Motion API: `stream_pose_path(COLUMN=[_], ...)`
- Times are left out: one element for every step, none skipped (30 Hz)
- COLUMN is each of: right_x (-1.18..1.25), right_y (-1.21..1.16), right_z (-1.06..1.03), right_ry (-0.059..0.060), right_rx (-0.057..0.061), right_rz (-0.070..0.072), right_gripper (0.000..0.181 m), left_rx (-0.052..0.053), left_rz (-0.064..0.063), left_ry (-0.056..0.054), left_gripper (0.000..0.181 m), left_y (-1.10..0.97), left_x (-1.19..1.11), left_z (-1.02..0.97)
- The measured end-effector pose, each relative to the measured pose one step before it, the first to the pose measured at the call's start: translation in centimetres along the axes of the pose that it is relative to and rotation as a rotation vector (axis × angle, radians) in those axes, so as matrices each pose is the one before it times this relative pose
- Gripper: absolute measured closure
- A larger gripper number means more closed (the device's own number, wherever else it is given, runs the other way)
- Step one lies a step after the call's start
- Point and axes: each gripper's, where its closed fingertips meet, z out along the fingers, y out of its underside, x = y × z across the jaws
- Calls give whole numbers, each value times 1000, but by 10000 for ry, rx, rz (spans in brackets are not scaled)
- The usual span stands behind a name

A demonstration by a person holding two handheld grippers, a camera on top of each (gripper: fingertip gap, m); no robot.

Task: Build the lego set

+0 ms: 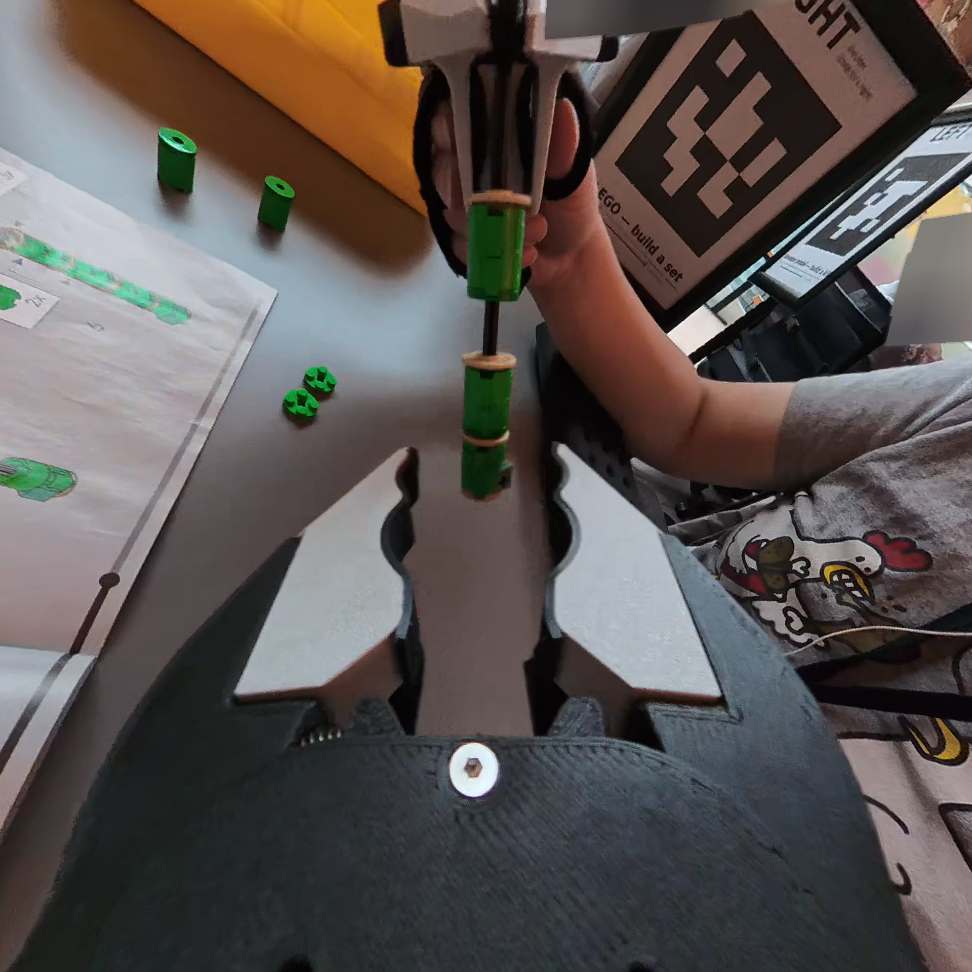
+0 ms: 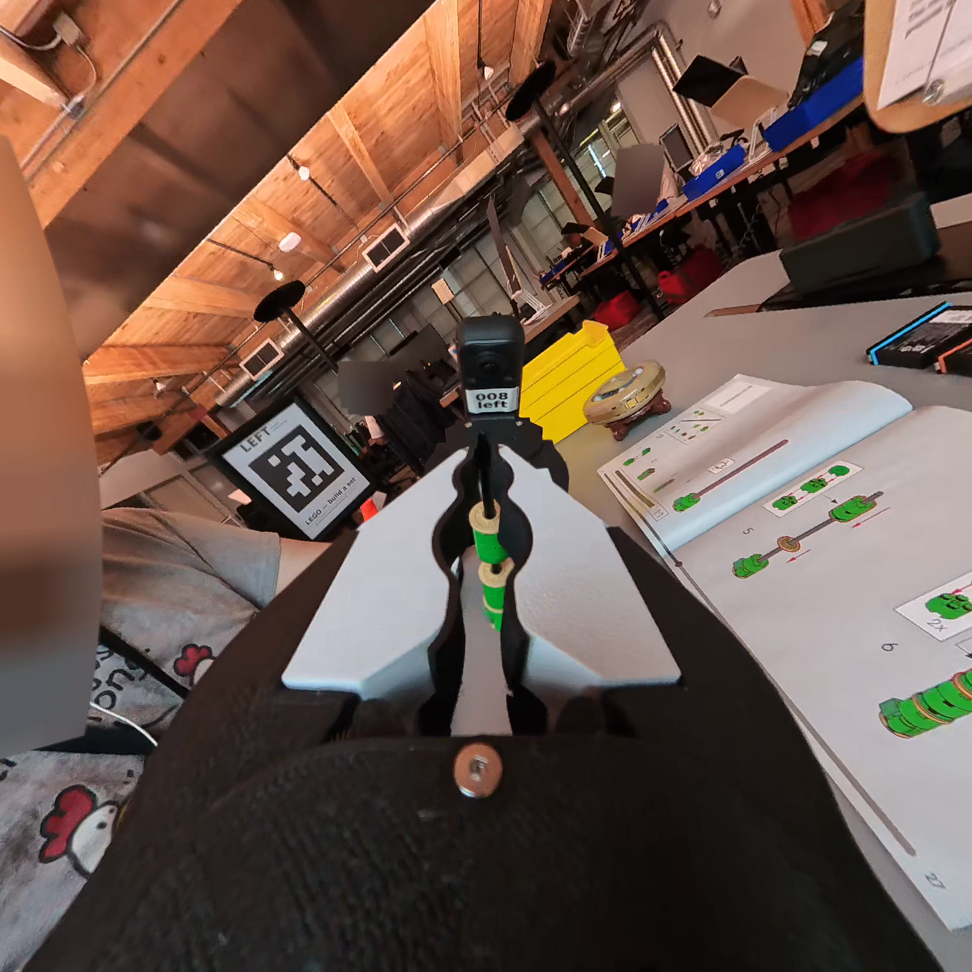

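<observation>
A black axle [image 1: 492,328] carries green round bricks [image 1: 486,402] with tan discs between them. My right gripper [image 1: 499,197] comes in from the top of the left wrist view and is shut on the axle's upper end, holding it above the grey table [image 1: 342,294]. In the right wrist view my right gripper [image 2: 481,457] is closed, with the axle and green bricks [image 2: 486,549] in the narrow gap. My left gripper [image 1: 481,457] is open, its fingertips on either side of the stack's lower end, with no clear contact. Two loose green cylinders [image 1: 176,158] [image 1: 276,202] and two small green round plates [image 1: 310,392] lie on the table.
The open instruction booklet [image 1: 105,378] [image 2: 789,578] lies on the table. A yellow bin [image 1: 315,79] [image 2: 568,378] stands at the back. Marker boards [image 1: 736,131] [image 2: 294,473] stand nearby. A gold and brown round model [image 2: 626,400] and flat boxes [image 2: 920,342] sit farther off. A person's torso [image 1: 841,526] is close. About 11 cm separates my left fingertips from my right.
</observation>
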Motion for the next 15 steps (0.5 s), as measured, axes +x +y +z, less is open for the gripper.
stream_pose_path(right_x=[-108,-50,-29,-38,-70,-34,0,77,107,143,92,38,-48,-51,-38], right_y=[-572,-800,-863,-741,-569,-442,-284,-145,8,134,269,340,280,162,38], right_z=[-430,-549,-595,-559,-456,-324,-164,-7,111,200,262,299,287,246,173], right_ry=[35,54,48,13,-11,10,9,29,28,55,54,46,16,25,32], right_rx=[249,391,434,354,254,207,147,102,37,-7,-83,-150,-127,-68,22], right_rz=[7,-16,-11,-1,-2,-60,-64,-35,-17,13,2,-33,-100,-133,-149], right_gripper=[179,179,179,180,179,179,179,179,179,179,179,179,179,179,179], left_rx=[-9,87,201,300,368,430,469,435,345,214,32,-153,-293,-415,-443], left_rz=[31,77,74,38,-3,-32,-48,-48,7,94,159,203,211,147,95], left_ry=[-100,-134,-151,-129,-108,-86,5,126,177,105,-28,-75,-24,5,-11], left_gripper=[127,127,127,129,131,134,135,138,142,143,143,142,141,141,141], left_y=[-108,-277,-526,-781,-1056,-1316,-1522,-1570,-1466,-1255,-913,-537,-185,136,289], left_x=[-122,-180,-231,-261,-275,-257,-74,197,379,365,213,150,203,132,19], left_z=[-181,-358,-514,-629,-673,-624,-505,-314,-86,147,336,476,592,675,721])
